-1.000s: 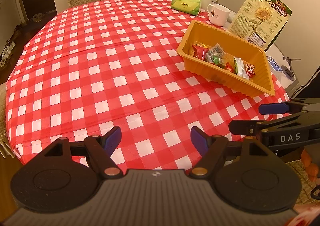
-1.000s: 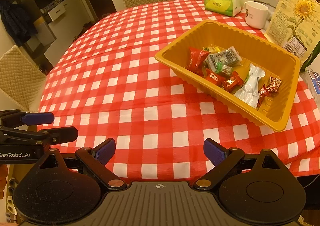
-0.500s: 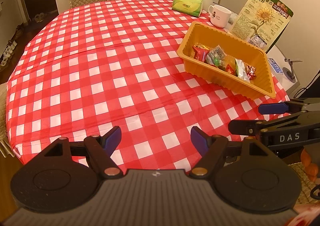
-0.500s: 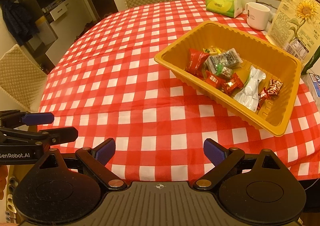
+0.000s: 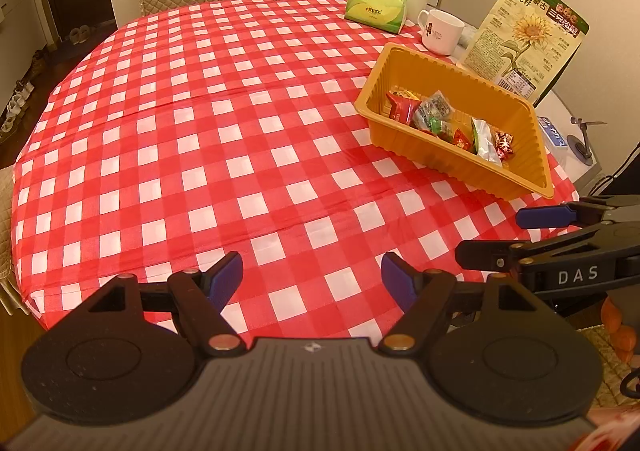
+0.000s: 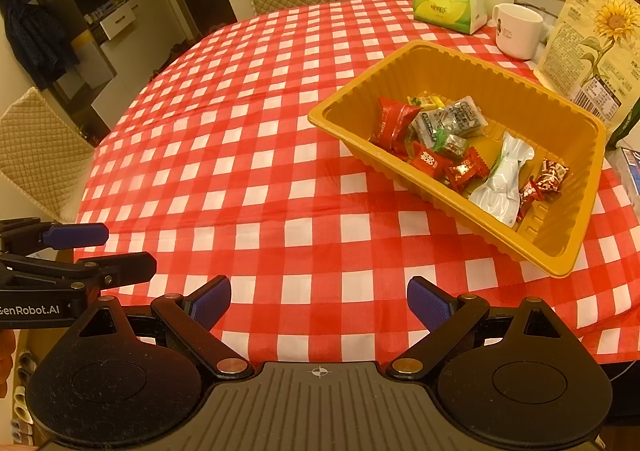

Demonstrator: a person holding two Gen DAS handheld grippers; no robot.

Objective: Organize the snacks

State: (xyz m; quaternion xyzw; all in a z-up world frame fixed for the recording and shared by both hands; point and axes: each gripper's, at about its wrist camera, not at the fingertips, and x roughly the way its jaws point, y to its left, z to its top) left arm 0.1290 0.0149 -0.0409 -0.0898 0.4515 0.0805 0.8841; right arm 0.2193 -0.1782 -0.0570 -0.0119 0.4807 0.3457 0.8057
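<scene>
Fingers [image 6: 210, 301] spread, empty, tray [image 6: 436, 51] wall hiding some snacks [image 5: 444, 119]

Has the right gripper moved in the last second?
Yes, slightly. In the right wrist view the yellow tray and white mug have slid a little rightward and down, so the right gripper has shifted slightly; jaws open.
</scene>
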